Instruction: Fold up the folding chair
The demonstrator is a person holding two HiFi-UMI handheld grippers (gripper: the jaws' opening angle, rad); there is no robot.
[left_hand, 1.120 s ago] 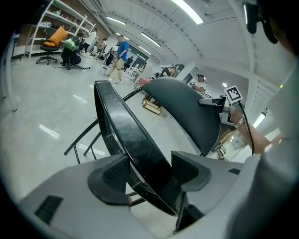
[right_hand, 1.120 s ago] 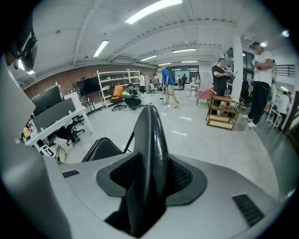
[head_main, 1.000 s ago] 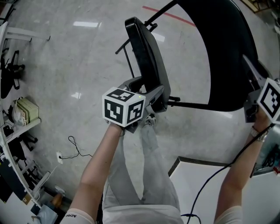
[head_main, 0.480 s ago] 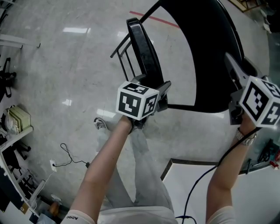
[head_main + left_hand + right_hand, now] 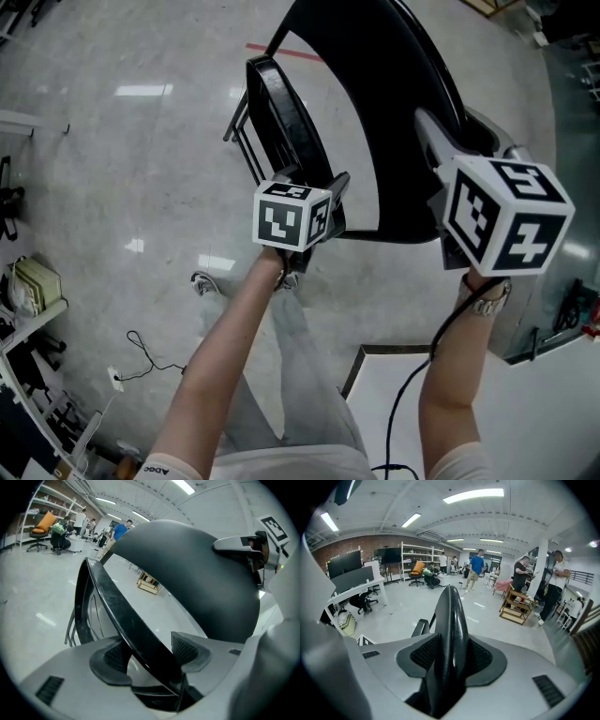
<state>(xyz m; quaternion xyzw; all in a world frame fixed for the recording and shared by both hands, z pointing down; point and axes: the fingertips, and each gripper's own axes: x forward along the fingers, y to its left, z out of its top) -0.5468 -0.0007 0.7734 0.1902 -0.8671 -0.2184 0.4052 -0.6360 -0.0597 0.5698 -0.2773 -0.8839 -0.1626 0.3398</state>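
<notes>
Under the head camera, a black folding chair [image 5: 375, 112] stands on the grey polished floor [image 5: 112, 187], half closed. Its seat [image 5: 291, 122] is tipped up steeply near the curved backrest [image 5: 403, 84]. Left gripper [image 5: 309, 186] sits on the seat's near edge; right gripper [image 5: 455, 141] is on the backrest's rim. Grey trousers [image 5: 300, 375] show below.

Left gripper view: the seat panel runs slantwise between the pads [image 5: 115, 658]. The near pad is against it, the far pad looks only partly on it, so probably clamped. The backrest fills the space behind.

Right gripper view: the jaws are squeezed onto the backrest's edge, one pad tight on each side. White shelving [image 5: 417, 555] and people [image 5: 477, 566] are far off.
</notes>
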